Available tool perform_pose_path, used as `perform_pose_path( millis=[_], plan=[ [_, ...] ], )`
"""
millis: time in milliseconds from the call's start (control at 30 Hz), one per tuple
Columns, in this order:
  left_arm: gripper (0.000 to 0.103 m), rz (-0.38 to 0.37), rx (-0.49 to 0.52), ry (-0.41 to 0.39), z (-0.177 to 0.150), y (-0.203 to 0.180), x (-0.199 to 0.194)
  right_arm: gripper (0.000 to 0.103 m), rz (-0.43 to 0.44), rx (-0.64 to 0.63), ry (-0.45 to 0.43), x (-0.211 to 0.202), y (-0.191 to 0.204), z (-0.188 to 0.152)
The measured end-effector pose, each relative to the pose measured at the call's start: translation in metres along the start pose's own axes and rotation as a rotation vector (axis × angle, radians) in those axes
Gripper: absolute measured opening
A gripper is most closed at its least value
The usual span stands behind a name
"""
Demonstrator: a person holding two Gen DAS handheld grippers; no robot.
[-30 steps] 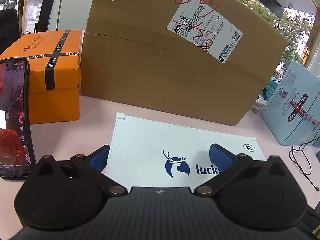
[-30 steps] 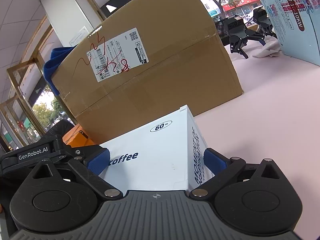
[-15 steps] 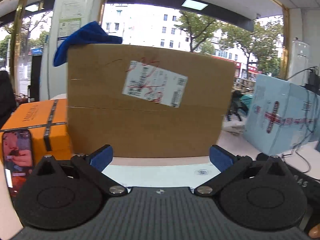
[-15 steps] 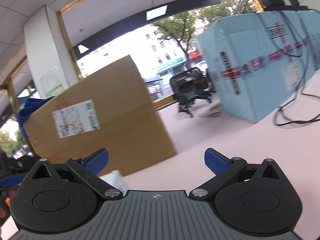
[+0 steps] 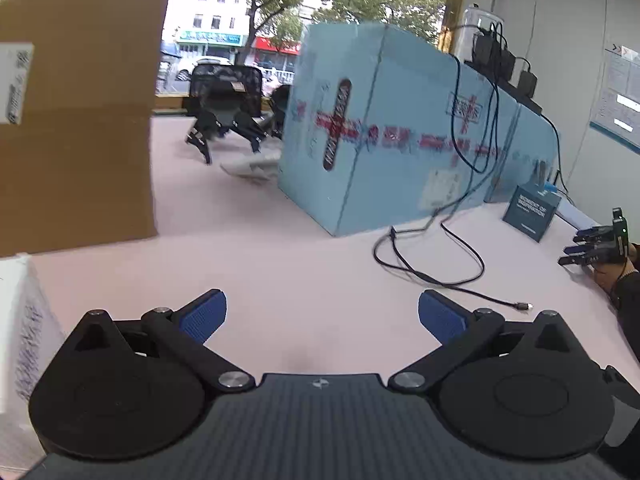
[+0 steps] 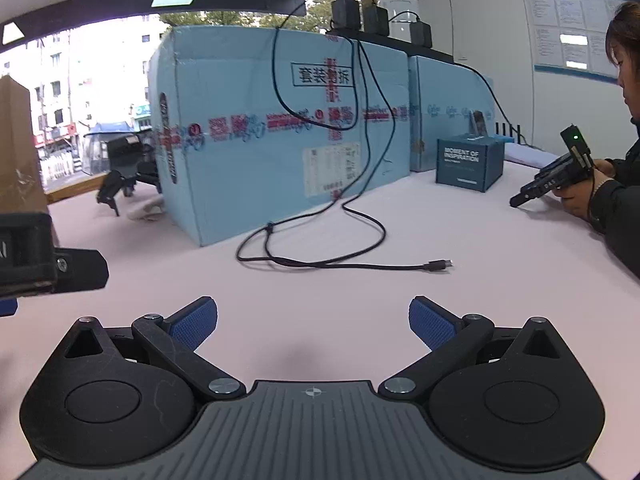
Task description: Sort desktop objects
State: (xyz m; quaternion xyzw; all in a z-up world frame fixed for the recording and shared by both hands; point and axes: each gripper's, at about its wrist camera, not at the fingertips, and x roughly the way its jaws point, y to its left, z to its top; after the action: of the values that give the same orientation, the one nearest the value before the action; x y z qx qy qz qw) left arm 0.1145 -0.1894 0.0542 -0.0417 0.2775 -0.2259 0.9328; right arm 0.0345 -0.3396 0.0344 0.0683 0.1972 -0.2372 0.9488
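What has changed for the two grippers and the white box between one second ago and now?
Both grippers have swung right, away from the white box. The left gripper and right gripper, which framed it before, now face bare table, the cable and the blue carton. The box sits at the left view's edge. Both grippers stayed open throughout.

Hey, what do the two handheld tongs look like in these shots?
Both look alike. The left tongs and right tongs each have two blue ribbed pads on black linkage bars with silver pivot pins, round black discs on either side, and a dark grey ridged body bearing a small cross mark in the middle.
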Motion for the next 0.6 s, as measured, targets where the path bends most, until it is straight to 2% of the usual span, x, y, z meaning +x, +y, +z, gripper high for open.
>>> perform_pose_path(
  millis=[67,133,167,233,300,367,467,600],
  plan=[
    [0.103,0.026,0.041,0.055,-0.011,-0.001,0.024,0.103,-0.052,-0.028,0.081,0.019,0.004,-0.003],
    [0.103,0.088,0.049,0.082,-0.02,0.005,0.042,0.103,-0.059,-0.074,0.219,0.046,0.013,-0.006],
    [0.103,0.115,0.039,0.09,-0.023,0.01,0.049,0.103,-0.063,-0.103,0.242,0.054,0.02,-0.007],
    [0.103,0.152,-0.038,0.086,-0.024,0.024,0.057,0.103,-0.067,-0.173,0.218,0.058,0.036,-0.007],
    [0.103,0.201,-0.027,0.084,-0.024,0.028,0.064,0.103,-0.083,-0.248,0.19,0.061,0.052,-0.006],
    [0.103,0.22,-0.02,0.09,-0.023,0.028,0.065,0.103,-0.098,-0.289,0.174,0.062,0.059,-0.006],
    [0.103,0.214,-0.028,0.083,-0.023,0.03,0.062,0.103,-0.084,-0.274,0.181,0.065,0.054,-0.004],
    [0.103,0.191,-0.074,0.064,-0.023,0.036,0.058,0.103,0.012,-0.1,0.244,0.074,0.025,0.002]
  ],
)
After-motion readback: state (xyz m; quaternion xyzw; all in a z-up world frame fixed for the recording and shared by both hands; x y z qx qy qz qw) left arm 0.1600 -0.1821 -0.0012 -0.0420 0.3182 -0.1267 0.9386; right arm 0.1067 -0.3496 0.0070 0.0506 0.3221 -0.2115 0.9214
